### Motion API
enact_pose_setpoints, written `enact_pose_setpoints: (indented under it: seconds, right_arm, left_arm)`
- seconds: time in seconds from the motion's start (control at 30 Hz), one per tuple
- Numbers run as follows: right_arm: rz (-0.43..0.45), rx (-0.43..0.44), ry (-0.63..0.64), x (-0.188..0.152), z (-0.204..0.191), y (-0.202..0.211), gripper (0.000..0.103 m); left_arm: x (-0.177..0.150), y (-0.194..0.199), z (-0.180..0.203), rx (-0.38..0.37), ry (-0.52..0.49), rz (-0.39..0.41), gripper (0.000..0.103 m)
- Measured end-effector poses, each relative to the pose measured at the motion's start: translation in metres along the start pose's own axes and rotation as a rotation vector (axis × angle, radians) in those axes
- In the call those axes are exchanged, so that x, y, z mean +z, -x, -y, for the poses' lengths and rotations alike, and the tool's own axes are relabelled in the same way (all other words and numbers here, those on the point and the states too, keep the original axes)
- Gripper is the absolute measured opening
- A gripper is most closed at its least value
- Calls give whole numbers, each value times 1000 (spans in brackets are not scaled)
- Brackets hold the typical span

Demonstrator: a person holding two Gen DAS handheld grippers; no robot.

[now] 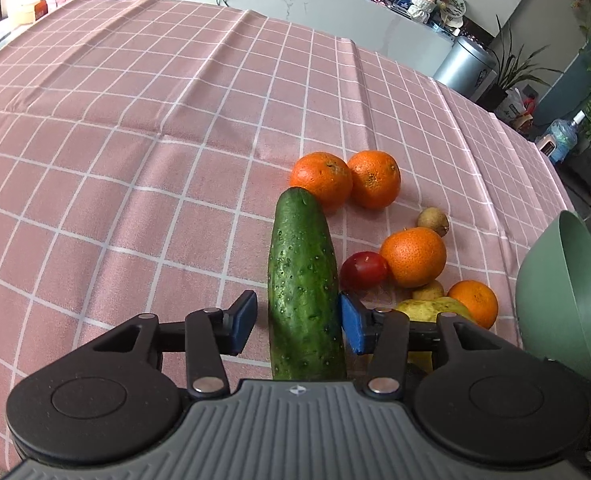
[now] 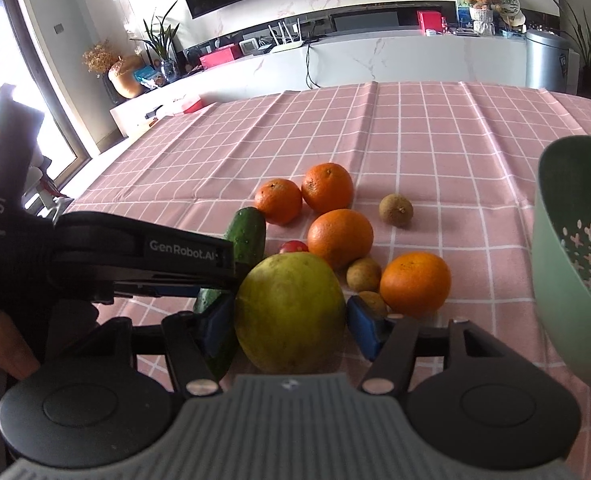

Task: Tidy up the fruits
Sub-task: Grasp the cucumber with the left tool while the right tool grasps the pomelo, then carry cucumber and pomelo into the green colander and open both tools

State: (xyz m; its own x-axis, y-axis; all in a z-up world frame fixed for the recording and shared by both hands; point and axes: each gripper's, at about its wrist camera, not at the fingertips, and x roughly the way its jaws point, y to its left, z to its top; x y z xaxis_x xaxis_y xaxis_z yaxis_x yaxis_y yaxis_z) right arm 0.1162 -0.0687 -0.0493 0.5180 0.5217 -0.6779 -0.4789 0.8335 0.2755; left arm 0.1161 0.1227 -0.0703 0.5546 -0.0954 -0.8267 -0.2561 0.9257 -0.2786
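Observation:
A green cucumber [image 1: 305, 288] lies on the pink checked cloth between the fingers of my left gripper [image 1: 297, 326]; the jaws are open, with a gap on the left side. A yellow-green guava [image 2: 289, 312] sits between the fingers of my right gripper [image 2: 289, 330], jaws open around it. Several oranges [image 2: 340, 236] lie beyond, with a red tomato [image 1: 362, 270] and small brown longans [image 2: 396, 209]. The cucumber [image 2: 247, 236] also shows in the right wrist view, partly hidden by the left gripper body.
A green colander bowl [image 2: 575, 256] stands at the right, also in the left wrist view [image 1: 567, 300]. The pink cloth [image 1: 135, 140] stretches far left and back. A white counter [image 2: 415, 56] with clutter runs behind the table.

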Motion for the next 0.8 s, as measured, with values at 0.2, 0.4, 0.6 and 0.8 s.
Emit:
enact_pose_setpoints:
  seconds: [0.2, 0.4, 0.6, 0.8]
  right_arm:
    - [4, -36, -17, -5, 11, 26, 59]
    - [56, -56, -42, -7, 21, 60, 59]
    - [113, -76, -69, -11, 34, 96, 59]
    - [170, -121, -106, -10, 56, 127, 59]
  left_arm:
    - [-5, 0, 13, 19, -71, 21, 45]
    - [-14, 10, 18, 53, -95, 36, 42]
    - [-27, 42, 31, 44, -135, 112, 42]
    - [-30, 83, 65, -49, -171, 188, 42]
